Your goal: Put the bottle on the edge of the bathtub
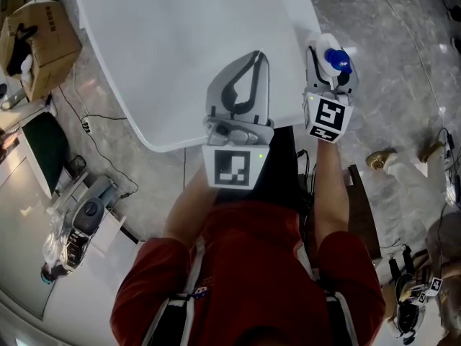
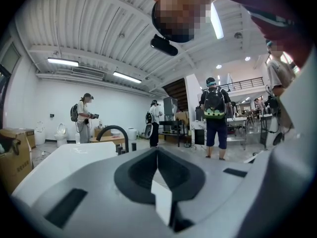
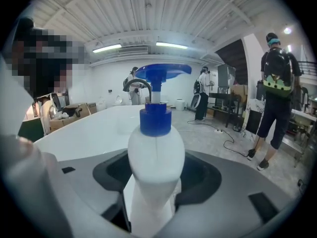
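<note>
A white bottle [image 1: 333, 62] with a blue pump cap stands upright between the jaws of my right gripper [image 1: 325, 67], which is shut on its body. It hangs just off the right side of the white bathtub [image 1: 180, 49], over the marble floor. In the right gripper view the bottle [image 3: 156, 157] fills the centre, clamped in the right gripper [image 3: 153, 202], with the bathtub [image 3: 94, 128] behind it to the left. My left gripper [image 1: 256, 56] is held over the tub's near rim with its jaw tips together and nothing between them. The left gripper [image 2: 157, 165] looks across the bathtub [image 2: 64, 157].
A black arched faucet [image 2: 113, 130] stands at the tub's far end. A cardboard box [image 1: 39, 34] sits left of the tub, with cables on the floor. Golden fittings [image 1: 380, 158] and a wooden board [image 1: 360, 207] lie to the right. Several people stand in the background.
</note>
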A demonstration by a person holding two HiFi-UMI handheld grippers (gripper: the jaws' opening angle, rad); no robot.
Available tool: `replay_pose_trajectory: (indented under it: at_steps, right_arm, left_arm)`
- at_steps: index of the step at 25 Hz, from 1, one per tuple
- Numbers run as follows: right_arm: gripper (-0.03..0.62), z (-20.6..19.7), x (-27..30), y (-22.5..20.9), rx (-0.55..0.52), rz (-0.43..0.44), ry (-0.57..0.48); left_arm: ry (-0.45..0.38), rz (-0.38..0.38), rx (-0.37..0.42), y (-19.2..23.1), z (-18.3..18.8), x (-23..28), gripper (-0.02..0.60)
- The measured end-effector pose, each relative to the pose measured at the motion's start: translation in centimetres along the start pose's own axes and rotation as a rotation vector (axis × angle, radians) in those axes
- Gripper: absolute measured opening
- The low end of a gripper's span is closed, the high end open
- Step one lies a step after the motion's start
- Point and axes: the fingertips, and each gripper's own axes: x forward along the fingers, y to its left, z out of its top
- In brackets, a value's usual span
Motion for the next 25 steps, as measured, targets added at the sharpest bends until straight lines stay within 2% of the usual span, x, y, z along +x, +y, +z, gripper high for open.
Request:
replay_pose_trajectory:
  at_steps: [4, 10, 15, 25]
  right_arm:
    - [0.27, -0.4, -0.2, 0.4, -0.038, 0.01, -0.003]
    - [0.272, -0.2, 0.2, 0.5, -0.022, 0.02, -0.023]
    - [0.272, -0.3, 0.4, 0.5, -0.015, 0.023, -0.012]
    - [0.35, -0.6, 0.2, 1.2, -0.01, 0.034, 0.0]
  left_arm:
    - [0.014, 0.008, -0.025, 0.3, -0.4, -0.4, 0.017]
    - [0.035, 0.01, -0.048, 0.3, -1.4, -0.8, 0.017]
    - [0.048, 0.001, -0.037, 0.1, -1.8, -1.1, 0.017]
    - [0.05, 0.003, -0.046, 0.4, -2.0, -2.0, 0.017]
